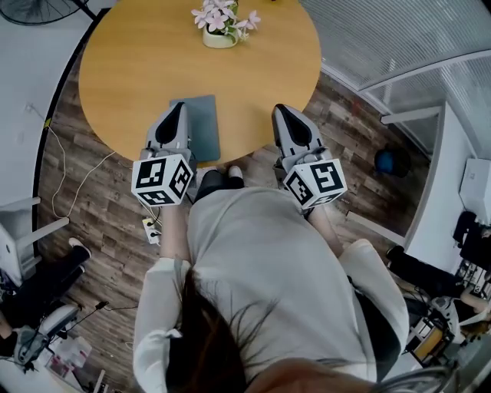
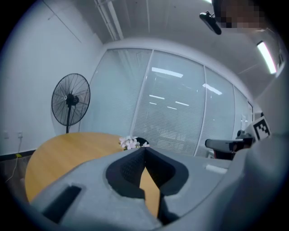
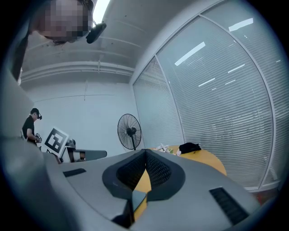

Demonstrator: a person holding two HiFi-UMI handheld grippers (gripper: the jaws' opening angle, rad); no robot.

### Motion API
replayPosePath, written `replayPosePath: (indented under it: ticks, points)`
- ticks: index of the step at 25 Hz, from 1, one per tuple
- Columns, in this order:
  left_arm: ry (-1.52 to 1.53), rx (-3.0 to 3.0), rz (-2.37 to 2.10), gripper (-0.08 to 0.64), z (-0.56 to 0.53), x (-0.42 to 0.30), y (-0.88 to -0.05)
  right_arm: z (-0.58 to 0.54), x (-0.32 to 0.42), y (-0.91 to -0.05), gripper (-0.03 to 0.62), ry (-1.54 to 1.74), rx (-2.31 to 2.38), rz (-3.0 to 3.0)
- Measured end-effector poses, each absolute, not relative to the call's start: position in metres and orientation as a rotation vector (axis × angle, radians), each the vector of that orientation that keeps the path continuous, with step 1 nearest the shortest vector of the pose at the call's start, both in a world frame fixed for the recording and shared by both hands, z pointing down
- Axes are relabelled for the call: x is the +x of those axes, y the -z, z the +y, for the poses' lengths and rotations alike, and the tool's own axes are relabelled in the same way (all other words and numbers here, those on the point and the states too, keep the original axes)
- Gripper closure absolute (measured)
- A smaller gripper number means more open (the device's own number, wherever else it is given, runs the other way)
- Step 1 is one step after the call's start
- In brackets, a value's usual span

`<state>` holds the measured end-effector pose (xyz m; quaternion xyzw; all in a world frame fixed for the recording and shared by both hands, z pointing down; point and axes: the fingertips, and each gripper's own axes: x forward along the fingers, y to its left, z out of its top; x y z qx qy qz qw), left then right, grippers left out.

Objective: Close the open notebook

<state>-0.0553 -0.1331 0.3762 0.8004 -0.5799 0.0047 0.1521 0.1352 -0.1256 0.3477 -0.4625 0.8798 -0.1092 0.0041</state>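
The grey left gripper (image 1: 178, 111), jaws pressed together on nothing, hangs above the near edge of a round honey-coloured wooden table (image 1: 138, 54). Its own view shows the black ribbed pads meeting at the tips, with only tabletop visible through the gap lower down. Just to its right, and partly beneath it as seen from the head view, lies the slate-blue rectangular notebook (image 1: 202, 127). The notebook lies flat with one plain cover facing up and no pages showing, so it appears already closed. Its long axis runs away from the person, roughly parallel to the line the gripper points along.

The grey right gripper (image 1: 279, 111) is likewise shut and empty. It sits well off to the notebook's right with bare table between them, so the left one is clearly the nearer. Both gripper views look level across the table and miss the notebook. Beyond it, at the table's far edge, stands a small cream pot of pale pink flowers (image 1: 221, 23).
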Motion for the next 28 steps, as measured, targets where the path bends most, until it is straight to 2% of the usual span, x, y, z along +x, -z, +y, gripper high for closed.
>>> replayPosePath:
  ticks: [11,18,28]
  points:
    - [0.179,2.375,-1.858,0.545,-0.089,-0.065,-0.292,-0.117,0.16,-0.316,0.589,0.29,-1.496,2.692]
    - [0.173,2.321,-1.916,0.545,-0.065,-0.074,-0.293,-0.105,0.173,-0.306,0.589,0.202,-1.551,2.698]
    - [0.149,2.307,-1.847,0.545,-0.065,-0.064,-0.313,-0.096,0.167,-0.316,0.589,0.241,-1.571,2.72]
